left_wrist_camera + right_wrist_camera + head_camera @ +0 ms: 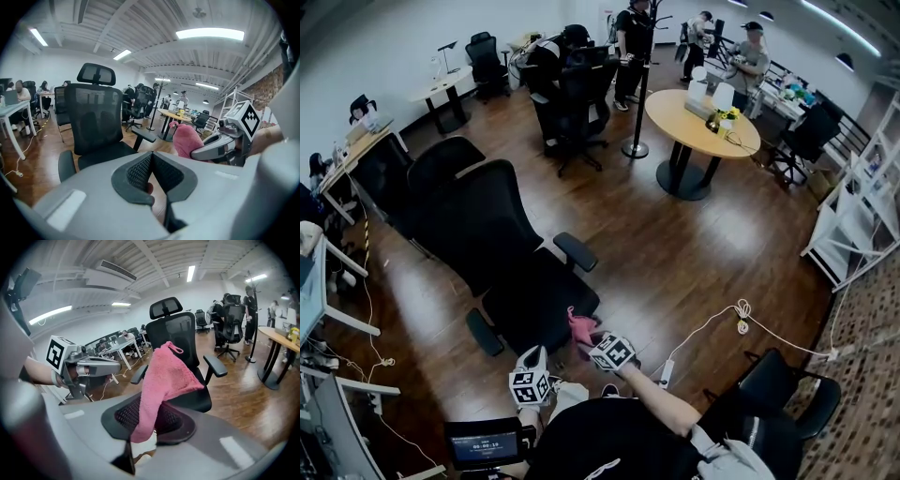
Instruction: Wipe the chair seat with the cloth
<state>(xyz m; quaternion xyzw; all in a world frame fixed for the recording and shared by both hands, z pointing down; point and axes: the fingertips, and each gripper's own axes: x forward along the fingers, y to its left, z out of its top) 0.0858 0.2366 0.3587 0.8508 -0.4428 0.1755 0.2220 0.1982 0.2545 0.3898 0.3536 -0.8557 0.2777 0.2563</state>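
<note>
Surroundings: A second black chair [441, 173] stood just behind the office chair [478, 225], on the far left. A round table [675, 112] and several people occupied the far end of the room. A white cable [712, 323] trailed over the wooden floor [675, 244] at near right.
In the way: The chair's 2 armrests flanked the seat [534, 300], whose near edge faced both grippers.
Right arm: A bare forearm [666, 403] reached from the person's body toward the seat's near right corner.
Left gripper [531, 364]: It was held beside the right one, pointing at the chair, with its jaws pressed together on nothing.
Right gripper [592, 339]: Its jaws were clamped on the cloth.
Cloth [579, 325]: The pink cloth stood out of the right gripper's jaws at the seat's near edge. Whether it touched the seat could not be told.
</note>
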